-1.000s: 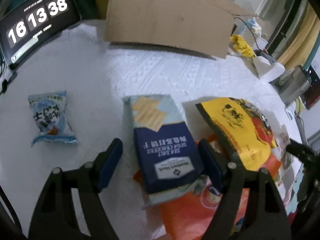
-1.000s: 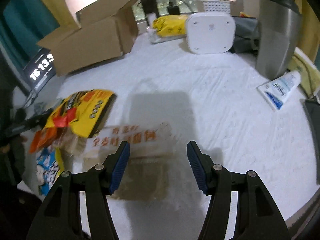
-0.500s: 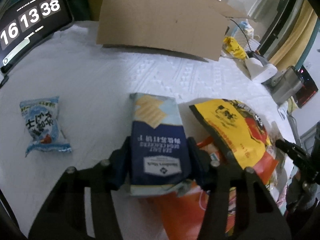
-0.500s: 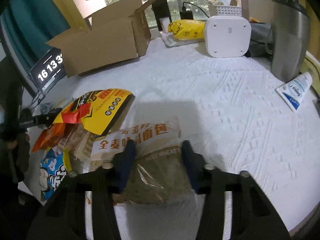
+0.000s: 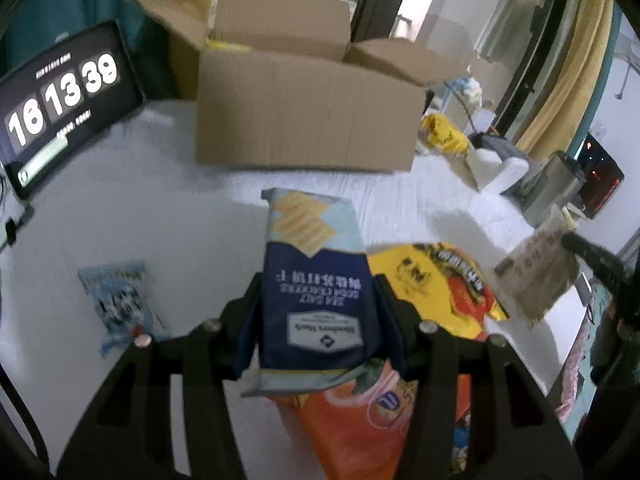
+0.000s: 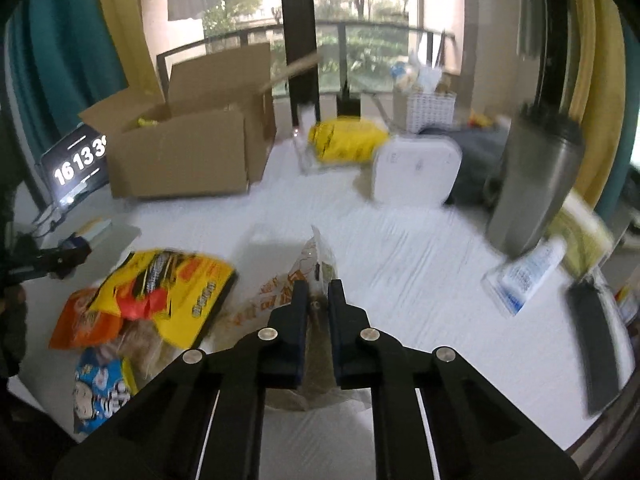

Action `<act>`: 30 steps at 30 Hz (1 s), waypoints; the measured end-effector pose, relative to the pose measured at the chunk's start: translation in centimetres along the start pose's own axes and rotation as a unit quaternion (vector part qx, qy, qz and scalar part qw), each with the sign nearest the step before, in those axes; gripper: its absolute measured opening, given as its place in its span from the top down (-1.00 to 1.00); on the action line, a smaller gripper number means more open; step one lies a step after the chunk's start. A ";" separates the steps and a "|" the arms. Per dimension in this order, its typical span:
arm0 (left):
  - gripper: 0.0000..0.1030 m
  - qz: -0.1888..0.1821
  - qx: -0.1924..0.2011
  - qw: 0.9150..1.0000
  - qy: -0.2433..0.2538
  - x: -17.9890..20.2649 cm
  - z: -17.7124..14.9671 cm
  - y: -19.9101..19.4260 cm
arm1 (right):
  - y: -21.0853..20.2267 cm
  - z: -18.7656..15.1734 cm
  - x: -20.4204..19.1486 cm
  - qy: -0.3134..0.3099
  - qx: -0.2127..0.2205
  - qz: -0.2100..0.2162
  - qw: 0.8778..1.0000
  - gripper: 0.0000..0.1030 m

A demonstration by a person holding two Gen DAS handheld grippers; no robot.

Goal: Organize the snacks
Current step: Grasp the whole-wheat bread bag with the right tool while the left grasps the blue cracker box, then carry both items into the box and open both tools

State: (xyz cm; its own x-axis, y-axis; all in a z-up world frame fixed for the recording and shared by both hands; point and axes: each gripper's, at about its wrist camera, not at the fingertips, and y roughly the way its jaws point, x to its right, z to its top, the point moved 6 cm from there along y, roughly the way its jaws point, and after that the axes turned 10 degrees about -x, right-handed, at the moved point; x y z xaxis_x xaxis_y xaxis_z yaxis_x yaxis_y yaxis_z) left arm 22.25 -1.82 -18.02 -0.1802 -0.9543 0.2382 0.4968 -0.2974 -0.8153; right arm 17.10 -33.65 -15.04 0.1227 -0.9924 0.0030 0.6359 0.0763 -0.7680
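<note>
My left gripper (image 5: 318,308) is shut on a navy and pale-blue cracker bag (image 5: 316,264), held clear of the white tablecloth (image 5: 180,240). My right gripper (image 6: 318,292) is shut on the edge of a clear wheat-snack bag (image 6: 280,296) with orange lettering. That bag also hangs at the right of the left wrist view as a tan pack (image 5: 536,276). An open cardboard box (image 5: 308,120) stands behind, seen too in the right wrist view (image 6: 180,156). A yellow bag (image 5: 432,280), an orange bag (image 5: 360,420) and a small blue pack (image 5: 116,300) lie on the cloth.
A clock tablet (image 5: 60,100) leans at the back left. A white device (image 6: 416,172), a steel canister (image 6: 536,184), a tube (image 6: 524,276) and another yellow bag (image 6: 344,140) sit at the right and back. A blue cartoon pack (image 6: 100,388) lies near the table's front edge.
Both grippers went from open around their bags to shut on them. Both then rose with the bags, and the wheat-snack bag's edge now stands up between the right fingers.
</note>
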 end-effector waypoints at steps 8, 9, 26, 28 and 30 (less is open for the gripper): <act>-0.03 -0.002 0.028 0.999 0.016 -0.3 2.6 -1.8 | -1.9 5.5 0.3 -0.014 0.056 -0.029 0.998 0.82; -0.03 -0.001 0.031 0.999 0.018 -0.3 2.9 -1.9 | -2.2 6.1 0.3 -0.016 0.062 -0.029 0.998 0.82; -0.04 0.005 0.086 0.996 0.033 -1.9 9.6 -4.6 | -2.1 16.4 -4.4 -0.054 0.124 -0.001 0.991 0.82; -0.04 0.005 0.096 0.995 0.035 -2.1 10.6 -5.0 | -1.8 17.3 -5.0 -0.054 0.132 0.008 0.990 0.82; -0.04 0.004 0.105 0.994 0.038 -2.1 11.7 -5.3 | -1.4 18.1 -5.8 -0.057 0.136 0.016 0.989 0.82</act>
State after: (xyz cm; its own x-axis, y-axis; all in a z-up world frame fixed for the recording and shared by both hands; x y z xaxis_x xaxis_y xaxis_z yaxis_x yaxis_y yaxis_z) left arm 29.93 1.45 -8.09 -0.2351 -0.9542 0.1849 0.6628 -0.2965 -0.6876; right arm 29.30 -26.27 -2.40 0.2217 -0.9729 0.0654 0.8094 0.1462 -0.5688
